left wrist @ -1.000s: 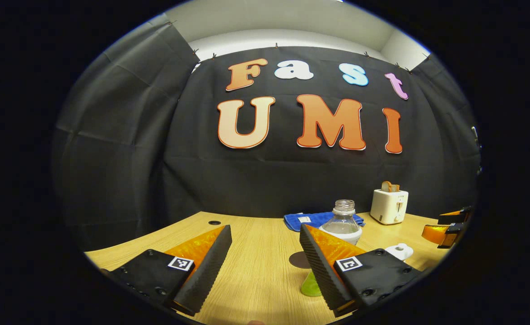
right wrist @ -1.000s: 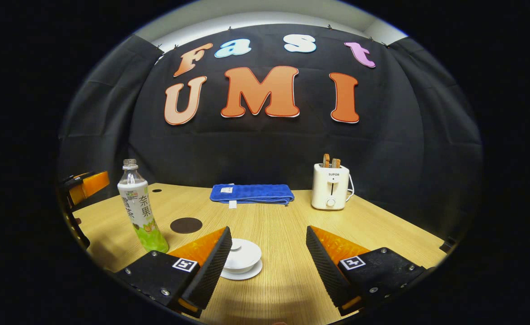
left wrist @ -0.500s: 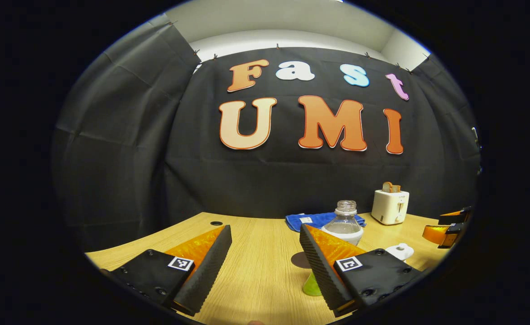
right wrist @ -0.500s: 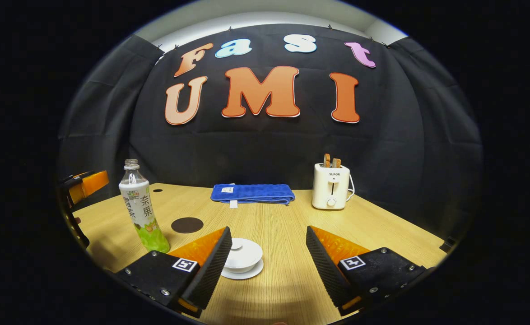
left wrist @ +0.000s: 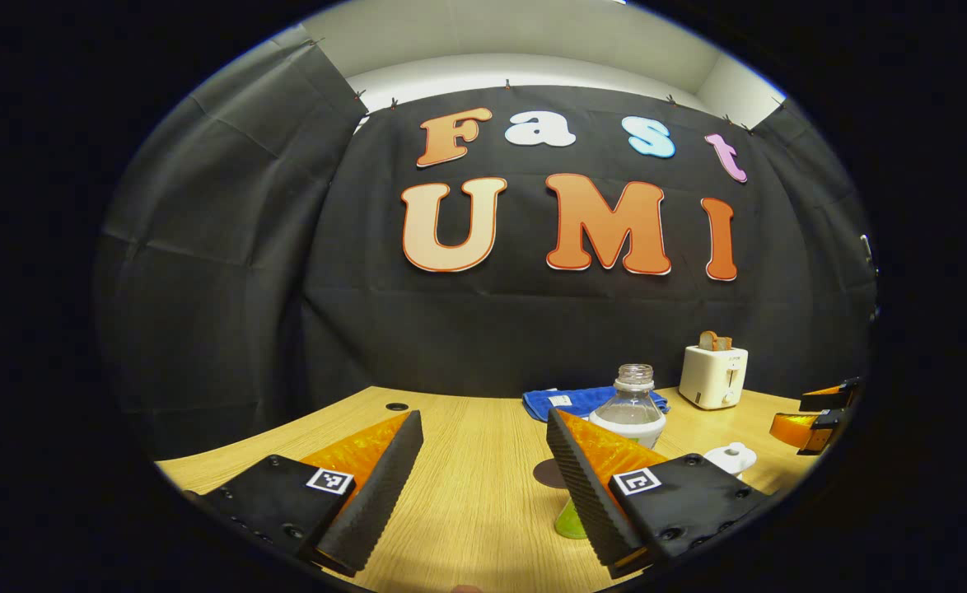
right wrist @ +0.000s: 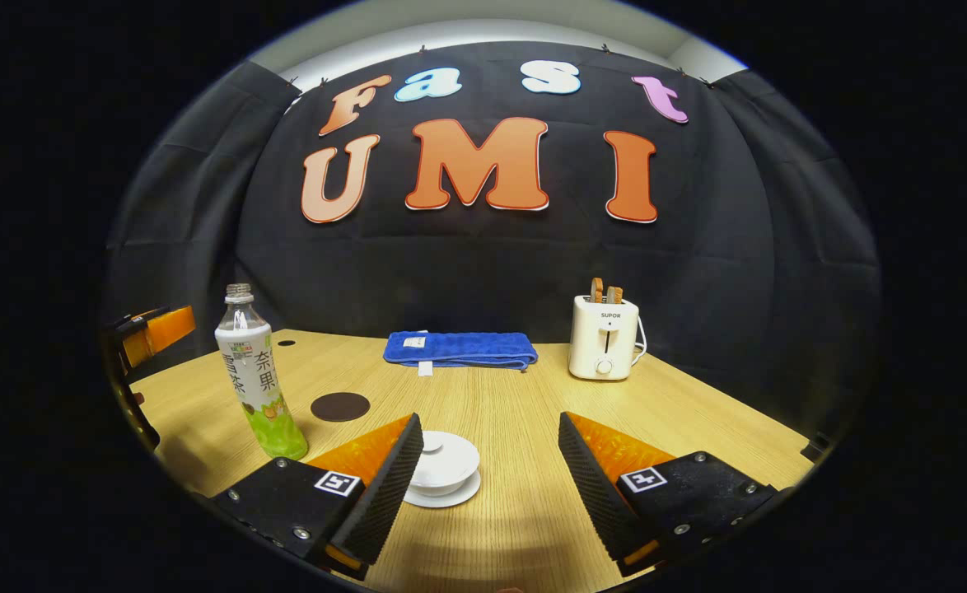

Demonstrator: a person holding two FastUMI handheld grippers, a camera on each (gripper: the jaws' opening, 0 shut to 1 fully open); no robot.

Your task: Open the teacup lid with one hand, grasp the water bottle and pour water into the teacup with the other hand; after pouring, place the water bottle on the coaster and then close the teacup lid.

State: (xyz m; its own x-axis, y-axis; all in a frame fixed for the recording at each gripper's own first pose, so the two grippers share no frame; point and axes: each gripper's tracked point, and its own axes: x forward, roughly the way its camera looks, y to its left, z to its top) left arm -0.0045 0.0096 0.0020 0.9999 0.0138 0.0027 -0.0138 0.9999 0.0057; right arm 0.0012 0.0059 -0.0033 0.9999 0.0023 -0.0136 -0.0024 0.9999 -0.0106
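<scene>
A clear uncapped water bottle (right wrist: 255,375) with a green base stands upright on the table's left side. In the left gripper view the water bottle (left wrist: 630,408) rises just behind my right finger. A dark round coaster (right wrist: 339,407) lies to the right of the bottle. The white lidded teacup (right wrist: 444,466) sits on its saucer, partly hidden by my right gripper's left finger. The teacup (left wrist: 731,456) also shows at the right in the left gripper view. My left gripper (left wrist: 483,469) is open over bare table. My right gripper (right wrist: 490,471) is open, just short of the teacup.
A folded blue towel (right wrist: 460,350) lies at the back of the wooden table (right wrist: 525,395). A white toaster (right wrist: 604,336) with bread slices stands at the back right. The other gripper (right wrist: 150,333) shows at the far left edge, near the bottle.
The right gripper has eased slightly forward and down toward the teacup. The left gripper has hardly moved. Both stay open.
</scene>
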